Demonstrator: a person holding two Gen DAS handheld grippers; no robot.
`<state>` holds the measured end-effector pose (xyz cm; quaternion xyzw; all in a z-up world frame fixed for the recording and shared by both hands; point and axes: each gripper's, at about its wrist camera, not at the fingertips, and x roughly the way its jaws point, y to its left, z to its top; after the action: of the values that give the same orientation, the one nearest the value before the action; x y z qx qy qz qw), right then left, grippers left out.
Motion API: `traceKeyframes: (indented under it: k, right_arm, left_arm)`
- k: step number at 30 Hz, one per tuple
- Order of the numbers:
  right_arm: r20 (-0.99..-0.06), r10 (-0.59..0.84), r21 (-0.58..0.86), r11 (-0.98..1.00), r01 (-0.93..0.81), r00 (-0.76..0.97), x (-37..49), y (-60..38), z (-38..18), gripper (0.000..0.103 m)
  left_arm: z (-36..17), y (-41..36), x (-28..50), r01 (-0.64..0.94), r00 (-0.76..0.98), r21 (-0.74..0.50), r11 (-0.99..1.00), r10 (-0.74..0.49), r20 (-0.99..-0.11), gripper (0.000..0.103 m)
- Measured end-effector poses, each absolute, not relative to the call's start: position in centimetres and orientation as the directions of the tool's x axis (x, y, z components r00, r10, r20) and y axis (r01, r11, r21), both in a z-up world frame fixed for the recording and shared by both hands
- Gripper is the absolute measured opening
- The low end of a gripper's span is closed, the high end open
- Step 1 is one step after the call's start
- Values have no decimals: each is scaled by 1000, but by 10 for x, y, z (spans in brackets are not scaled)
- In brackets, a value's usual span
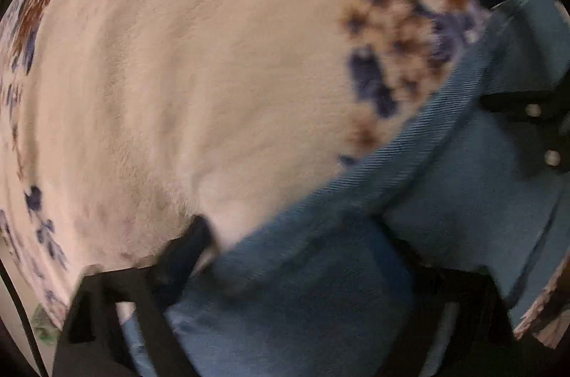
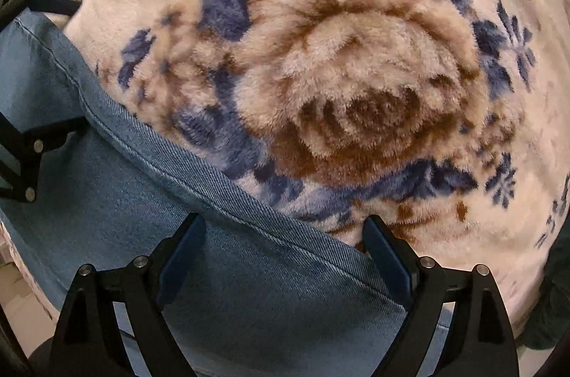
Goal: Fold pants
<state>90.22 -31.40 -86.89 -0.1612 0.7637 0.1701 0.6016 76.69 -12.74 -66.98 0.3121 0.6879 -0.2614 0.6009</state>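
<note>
Both spread over pants (image 2: 149, 199) hem: left gripper (image 1: 299, 234) straddling denim (blurred), right gripper (image 2: 285, 234) empty; blanket (image 2: 356, 74) clear beyond.

There is one pair of blue denim pants (image 2: 149, 216), lying on one plush blanket (image 2: 356, 31) printed with blue and brown flowers. Two grippers show: the right gripper (image 2: 285, 252) with its two black fingers, and the left gripper (image 1: 295, 245), likewise with two fingers. One large brown rose (image 2: 363, 99) fills the blanket's middle.
</note>
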Motion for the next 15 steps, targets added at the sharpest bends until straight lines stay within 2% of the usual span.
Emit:
traceKeyframes:
  k: [2, 3, 4, 5, 6, 8, 15]
  right_arm:
    - [-978, -16, 79, 895, -439, -208, 900, -316, -864, 77]
    - [-980, 2, 91, 892, -442, -199, 895, -316, -856, 58]
    - [-980, 27, 112, 894, -435, -195, 894, -315, -852, 33]
    - [-980, 36, 117, 897, -426, -194, 892, -315, -848, 22]
    - [-981, 44, 120, 905, -409, -191, 889, -315, -845, 14]
    - [-984, 34, 102, 910, -401, -173, 879, -312, -836, 9]
    - [-991, 70, 106, 924, -368, -110, 858, -300, -819, 6]
  left_arm:
    - [-657, -117, 765, 741, -55, 19, 671, 90, -994, 50]
    - [-653, -113, 761, 747, -34, 36, 664, 92, -995, 44]
    - [-646, -108, 757, 750, -20, 50, 660, 98, -995, 33]
    - [-639, -103, 755, 750, -8, 56, 660, 94, -995, 22]
    - [-635, -101, 753, 744, -10, 49, 667, 84, -996, 19]
    - [-619, -103, 746, 730, -13, 19, 683, 42, -999, 9]
    - [-570, -90, 695, 657, 5, -52, 752, -73, -997, 7]
